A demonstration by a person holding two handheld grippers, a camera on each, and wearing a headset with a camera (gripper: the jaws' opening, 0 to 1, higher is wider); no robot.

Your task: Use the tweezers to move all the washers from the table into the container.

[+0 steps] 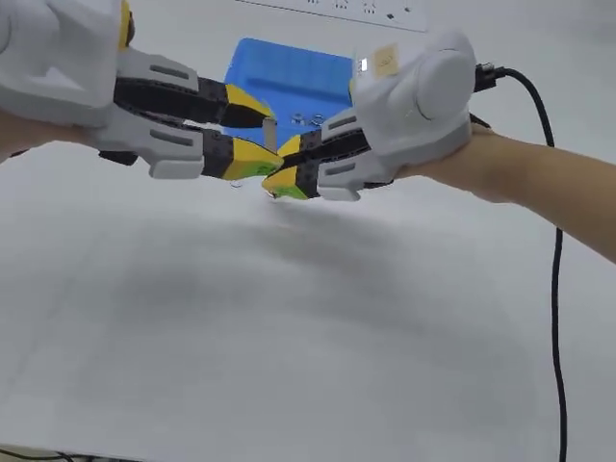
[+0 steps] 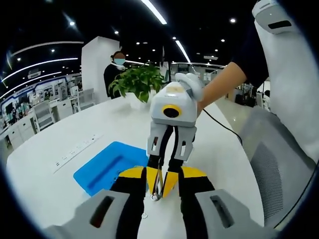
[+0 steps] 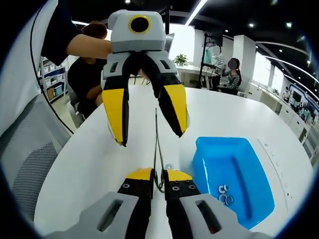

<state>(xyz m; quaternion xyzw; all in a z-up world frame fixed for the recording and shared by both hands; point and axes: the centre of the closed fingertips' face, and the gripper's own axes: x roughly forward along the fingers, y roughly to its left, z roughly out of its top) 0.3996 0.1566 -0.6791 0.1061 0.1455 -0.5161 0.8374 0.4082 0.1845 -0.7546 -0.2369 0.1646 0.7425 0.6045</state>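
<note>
My right gripper [image 3: 158, 175] is shut on thin metal tweezers [image 3: 156, 144], which point away from it, low over the white table. Facing it, my left gripper [image 3: 151, 137] stands open, its yellow jaws on either side of the tweezers' far end without touching them. In the head view the left gripper [image 1: 274, 142] and right gripper [image 1: 276, 183] meet tip to tip in front of the blue container [image 1: 279, 72]. Several washers [image 3: 224, 194] lie inside the container [image 3: 234, 164]. One small washer [image 3: 168, 167] lies on the table near the tweezers.
A power strip [image 1: 356, 10] lies along the table's far edge behind the container. A black cable [image 1: 556, 250] hangs from the right gripper. Grey chairs [image 3: 30, 149] stand at the table's side. A potted plant [image 2: 139, 82] and people are in the background.
</note>
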